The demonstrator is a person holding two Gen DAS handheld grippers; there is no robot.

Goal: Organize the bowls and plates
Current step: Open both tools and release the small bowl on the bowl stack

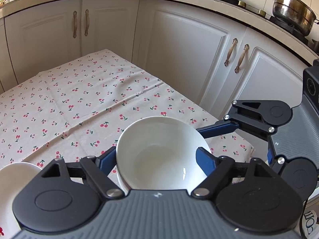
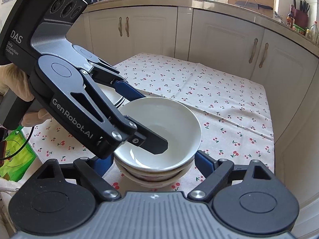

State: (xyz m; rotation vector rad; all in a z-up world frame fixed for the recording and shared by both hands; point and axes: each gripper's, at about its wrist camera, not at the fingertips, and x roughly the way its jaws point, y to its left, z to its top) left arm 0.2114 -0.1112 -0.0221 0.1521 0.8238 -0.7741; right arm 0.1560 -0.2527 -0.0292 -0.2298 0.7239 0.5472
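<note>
A white bowl [image 2: 175, 123] tops a nested stack of bowls [image 2: 151, 177] on the cherry-print tablecloth [image 2: 219, 91]. My left gripper [image 2: 148, 119] straddles this bowl's far-left wall, one finger inside the bowl and the other outside the rim. The jaws stand apart and do not press the wall. In the left wrist view the same bowl [image 1: 159, 151] sits between that gripper's [image 1: 155, 155] blue fingers. My right gripper [image 2: 153, 157] is open, with a finger on each side of the stack. White plates [image 2: 117, 99] lie behind the left gripper.
White cabinets [image 1: 179, 55] wrap around the far sides of the table. A steel pot [image 1: 291, 10] and a wok stand on the counter. A white dish [image 1: 12, 177] sits at the lower left. A green bag [image 2: 16, 153] lies beside the table. A gloved hand [image 2: 12, 83] holds the left gripper.
</note>
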